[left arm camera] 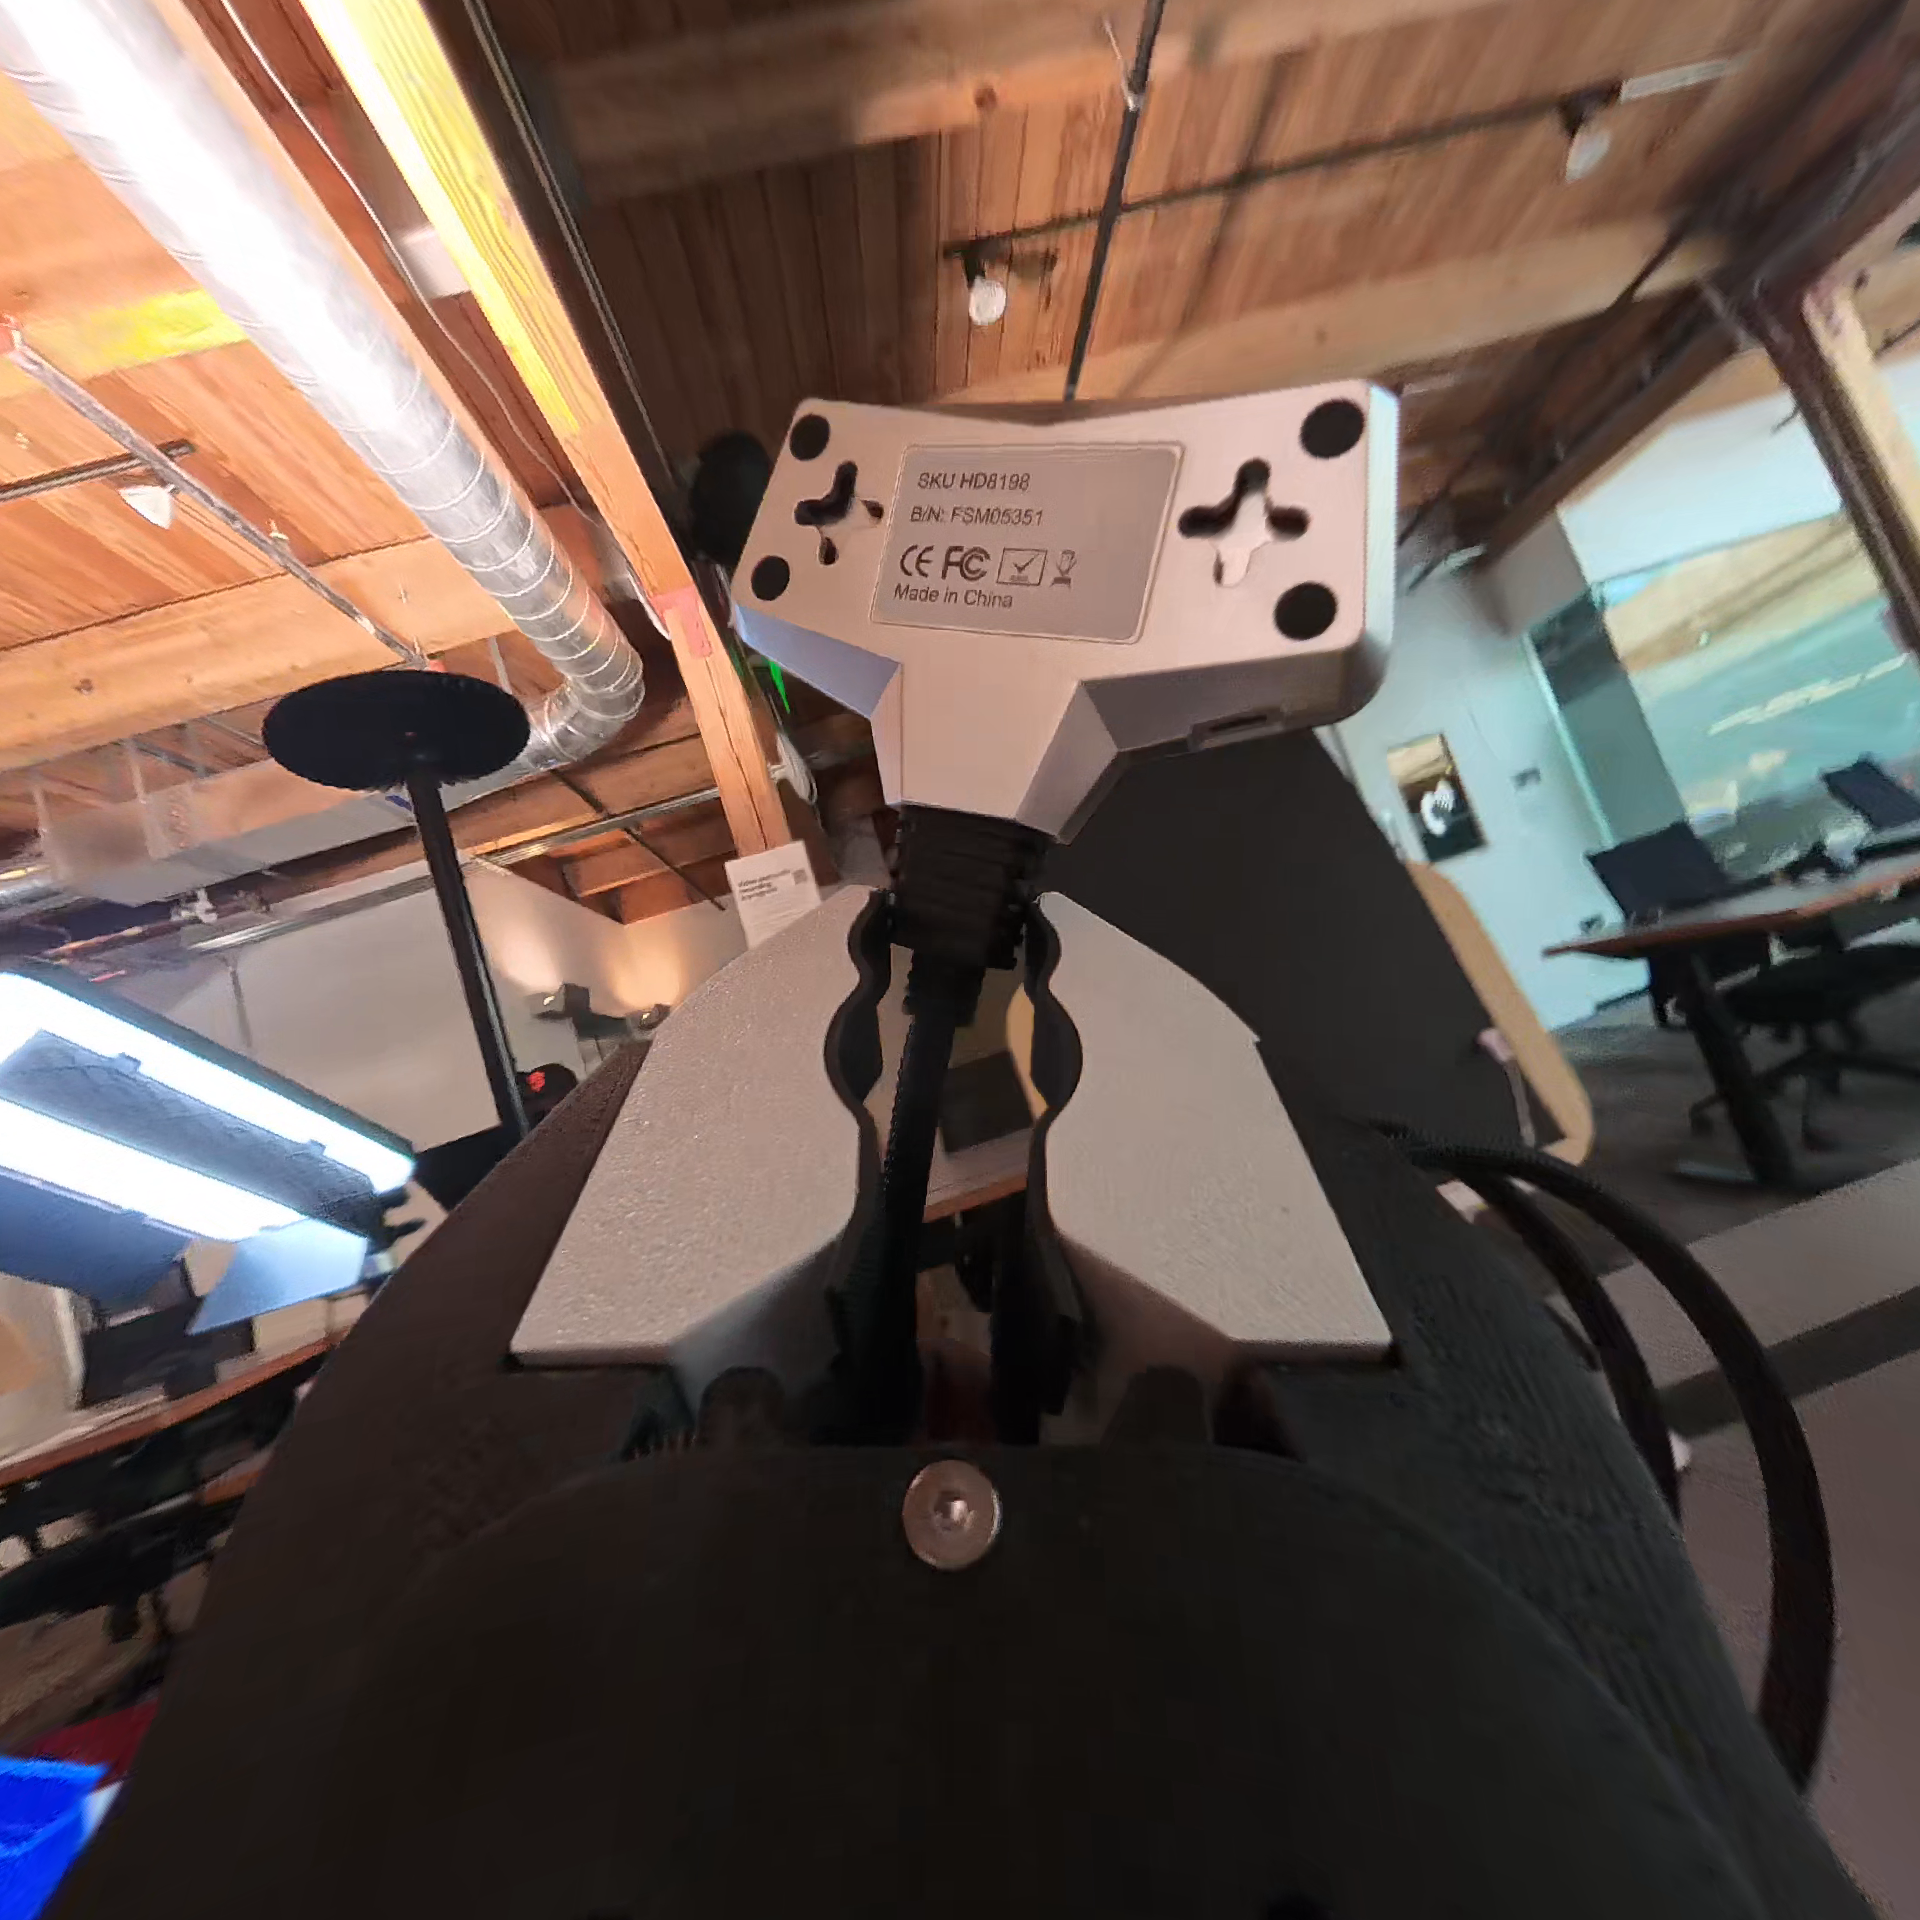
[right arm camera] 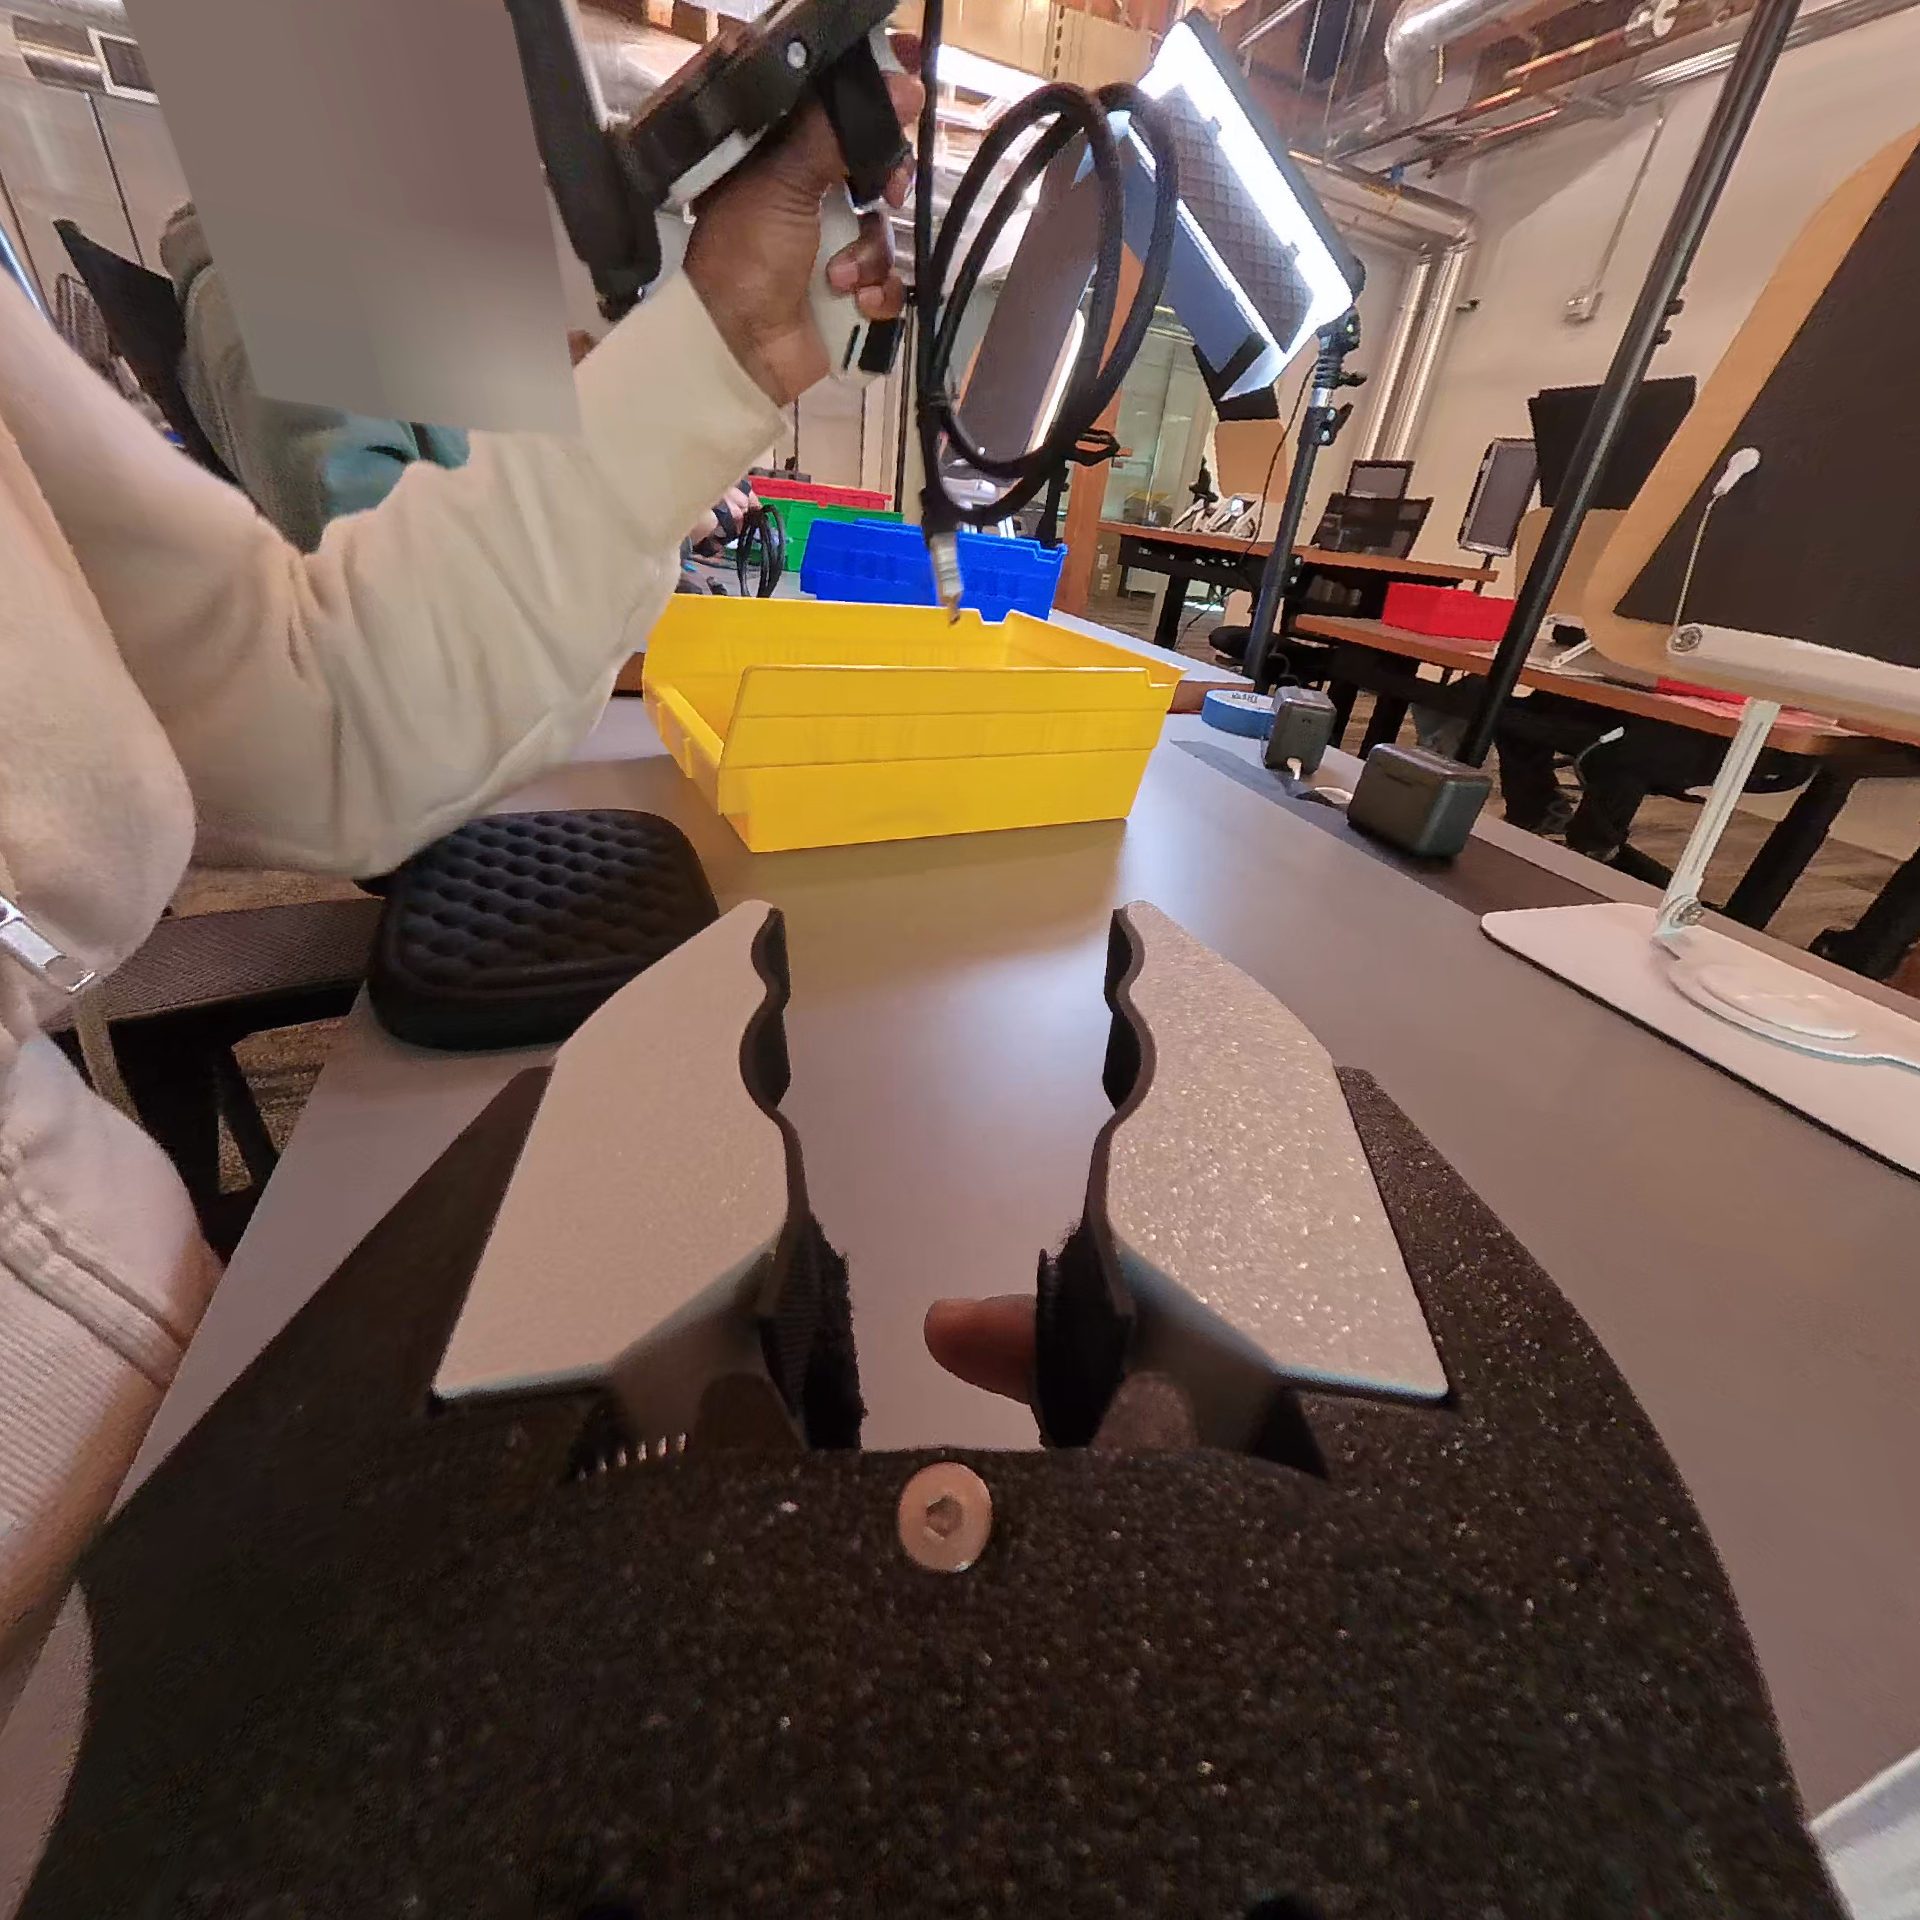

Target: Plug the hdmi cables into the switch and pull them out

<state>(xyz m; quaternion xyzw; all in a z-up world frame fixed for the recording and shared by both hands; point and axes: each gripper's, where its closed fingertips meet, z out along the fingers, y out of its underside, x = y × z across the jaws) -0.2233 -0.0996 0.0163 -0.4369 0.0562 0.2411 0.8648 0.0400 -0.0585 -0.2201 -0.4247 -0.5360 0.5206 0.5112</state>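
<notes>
Switch: a silver-grey, Y-shaped plastic HDMI switch (left arm camera: 1049,582) is raised toward the wooden ceiling, underside with its grey label facing the left wrist camera, at 12 o'clock from the fingertips.
Left gripper: the left gripper (left arm camera: 961,914) has its jaws nearly closed, pinching the ribbed black strain-relief collar (left arm camera: 966,862) where the switch's own lead leaves the body; the switch hangs on that grip alone.
Switch lead: the black braided cable (right arm camera: 1039,301) loops down from the raised hand (right arm camera: 790,239) in the right wrist view, its metal plug (right arm camera: 948,571) dangling free above the far rim of the yellow plastic bin (right arm camera: 914,727), at 12 o'clock from the right gripper.
Right gripper: the right gripper (right arm camera: 945,935) is low over the grey table (right arm camera: 1299,1039), jaws spread wide with nothing between them.
Ports: the one visible port slot, at 4 o'clock on the switch body, looks empty; the others face away.
Other cables: a dark coil (right arm camera: 764,551) lies far off at 11 o'clock; what it is cannot be told.
Progress: early, by my judgement; no cable appears plugged in, so both plugging and pulling out remain.
</notes>
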